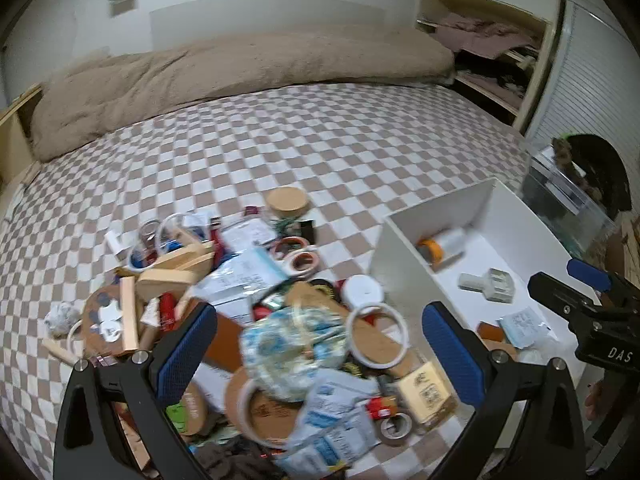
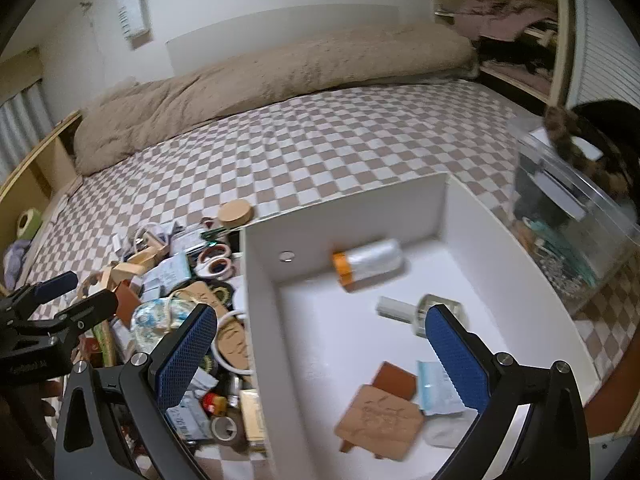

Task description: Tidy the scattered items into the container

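Your left gripper (image 1: 320,344) hangs over the heap of scattered items (image 1: 256,312) on the checkered bed (image 1: 320,140), its blue-padded fingers (image 1: 186,354) spread wide with nothing between them. Directly below the gap lies a crumpled blue-and-white wrapped bundle (image 1: 294,350), with a white ring (image 1: 378,334) just to its right on a brown cork board (image 1: 376,340), and a roll of tape (image 1: 396,426) nearer to you. A round cork lid (image 1: 287,200) sits at the far edge of the heap, apart from the wooden blocks (image 1: 176,270) on the left side.

Your right gripper (image 2: 320,344) is also wide open and holds nothing. It hovers over the white container (image 2: 444,204), which stands on the bed touching the right side of the heap. Inside it a clear bottle with an orange cap (image 2: 368,266) lies on its side against the far wall, a small grey-white piece (image 2: 394,308) lies in the middle, and a tan engraved card (image 2: 380,420), a brown card (image 2: 394,380) and a pale blue packet (image 2: 438,394) lie close together near your fingers. A clear plastic box (image 2: 568,208) stands beyond the container's right wall.
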The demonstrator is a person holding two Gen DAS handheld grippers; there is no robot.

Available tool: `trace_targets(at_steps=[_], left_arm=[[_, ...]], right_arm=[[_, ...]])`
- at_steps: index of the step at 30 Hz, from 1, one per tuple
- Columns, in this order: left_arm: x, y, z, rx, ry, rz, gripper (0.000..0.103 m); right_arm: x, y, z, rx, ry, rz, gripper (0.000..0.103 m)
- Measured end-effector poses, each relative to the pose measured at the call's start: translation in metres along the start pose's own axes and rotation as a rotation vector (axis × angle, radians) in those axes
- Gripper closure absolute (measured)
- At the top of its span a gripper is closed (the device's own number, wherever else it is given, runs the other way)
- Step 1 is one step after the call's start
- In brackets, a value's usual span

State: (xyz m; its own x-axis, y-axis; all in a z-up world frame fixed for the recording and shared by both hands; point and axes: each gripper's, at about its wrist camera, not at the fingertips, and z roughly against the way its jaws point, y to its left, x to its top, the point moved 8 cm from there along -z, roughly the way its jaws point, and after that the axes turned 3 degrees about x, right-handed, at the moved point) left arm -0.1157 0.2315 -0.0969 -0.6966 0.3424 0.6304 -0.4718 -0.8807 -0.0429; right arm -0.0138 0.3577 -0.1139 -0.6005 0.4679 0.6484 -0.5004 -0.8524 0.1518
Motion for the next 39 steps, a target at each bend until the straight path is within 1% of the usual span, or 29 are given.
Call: trace_targets(at_steps=[7,17,24,30,35,39], left_arm=[[-0.007,0.048,0.003,0.052,0.006,0.055,0.000],[-0.014,0.099,0.017,0.096,-0.015,0.112,0.000],[-0.030,0.130,0.027,0.111,-0.031,0.146,0.000],[-0.043,0.155,0.032,0.130,-0.043,0.165,0.000],[-0.056,0.180,0.033,0.141,-0.062,0.211,0.000],[-0.069,0.199,0.024,0.185,-0.059,0.254,0.000]], right_arm=[[0.003,0.032,-0.007,0.037,0.005,0.029,0.000],[0.000,0.069,-0.024,0.063,0.034,0.084,0.000],[-0.009,0.095,-0.032,0.090,0.062,0.140,0.000],[-0.018,0.114,-0.039,0.093,0.084,0.198,0.000],[-0.024,0.123,-0.047,0.100,0.109,0.225,0.000],[-0.035,0.131,-0.054,0.128,0.150,0.240,0.000]])
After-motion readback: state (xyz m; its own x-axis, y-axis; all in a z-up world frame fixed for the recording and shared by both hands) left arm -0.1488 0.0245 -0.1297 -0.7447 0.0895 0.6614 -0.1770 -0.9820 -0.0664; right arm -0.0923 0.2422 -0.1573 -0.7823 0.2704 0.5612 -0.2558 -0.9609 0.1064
